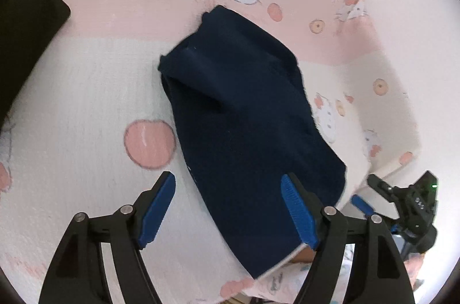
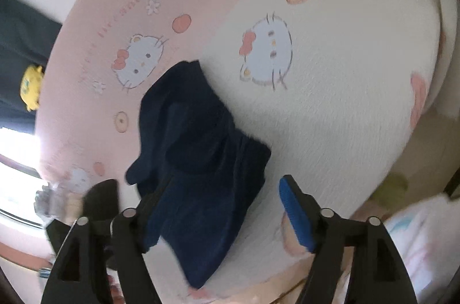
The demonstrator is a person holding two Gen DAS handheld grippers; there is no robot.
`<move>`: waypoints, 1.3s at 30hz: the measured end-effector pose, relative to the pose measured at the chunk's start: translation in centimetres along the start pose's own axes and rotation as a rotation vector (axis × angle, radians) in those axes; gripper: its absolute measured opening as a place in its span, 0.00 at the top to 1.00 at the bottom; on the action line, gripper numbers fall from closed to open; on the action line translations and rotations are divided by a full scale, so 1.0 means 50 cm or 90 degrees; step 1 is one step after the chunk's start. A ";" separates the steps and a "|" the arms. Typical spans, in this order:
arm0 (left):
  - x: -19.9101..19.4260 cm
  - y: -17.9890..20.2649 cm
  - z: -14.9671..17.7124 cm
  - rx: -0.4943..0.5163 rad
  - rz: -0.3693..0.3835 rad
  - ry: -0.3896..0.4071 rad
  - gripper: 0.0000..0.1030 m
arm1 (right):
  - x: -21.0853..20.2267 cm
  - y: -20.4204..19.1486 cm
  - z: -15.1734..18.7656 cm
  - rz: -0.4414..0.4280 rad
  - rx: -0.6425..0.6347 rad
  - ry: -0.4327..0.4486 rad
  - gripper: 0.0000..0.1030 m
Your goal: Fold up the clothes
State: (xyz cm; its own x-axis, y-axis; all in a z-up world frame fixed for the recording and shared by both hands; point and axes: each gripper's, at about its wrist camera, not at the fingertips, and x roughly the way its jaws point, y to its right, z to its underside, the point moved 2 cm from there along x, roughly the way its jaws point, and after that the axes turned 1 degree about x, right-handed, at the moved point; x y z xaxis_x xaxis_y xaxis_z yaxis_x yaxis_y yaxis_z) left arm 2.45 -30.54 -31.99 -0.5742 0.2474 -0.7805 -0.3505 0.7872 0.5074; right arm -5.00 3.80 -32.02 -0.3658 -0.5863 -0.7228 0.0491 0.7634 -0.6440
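Note:
A folded navy garment [image 1: 244,117] lies on a pink and white cat-print blanket [image 1: 86,108]. In the left wrist view my left gripper [image 1: 228,186] stands open over the garment's near end. Its right blue pad [image 1: 296,206] is above the cloth, and its left pad is over bare blanket. My right gripper [image 1: 369,190] shows at the garment's right corner. In the right wrist view the right gripper [image 2: 221,192] is open too. The navy garment [image 2: 195,160] lies rumpled between and under its fingers, and no pad presses on it.
A black cloth shape [image 1: 28,25] sits at the blanket's far left. A dark garment with a yellow print [image 2: 28,85] lies beyond the blanket edge, beside a bright window [image 2: 14,183]. The blanket drops off at its right edge [image 2: 417,131].

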 end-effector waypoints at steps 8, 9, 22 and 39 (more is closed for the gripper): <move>0.002 0.005 0.038 -0.024 -0.014 -0.010 0.27 | 0.038 0.008 0.036 -0.015 0.045 -0.041 0.29; 0.002 0.004 0.041 -0.028 -0.011 -0.015 0.27 | 0.041 0.009 0.037 -0.013 0.046 -0.044 0.29; 0.034 0.102 0.095 0.199 -0.160 -0.017 0.27 | 0.098 0.017 0.044 0.005 0.053 -0.096 0.29; 0.047 0.181 0.145 0.409 -0.255 0.002 0.27 | 0.171 -0.023 0.111 -0.088 0.058 -0.206 0.91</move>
State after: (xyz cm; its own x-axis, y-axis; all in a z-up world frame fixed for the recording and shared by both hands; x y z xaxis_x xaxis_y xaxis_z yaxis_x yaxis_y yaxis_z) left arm 3.30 -18.74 -31.88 -0.4967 -0.1280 -0.8585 -0.0332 0.9911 -0.1286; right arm -3.04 -3.62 -38.84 -0.0617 -0.7491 -0.6596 0.1071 0.6521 -0.7505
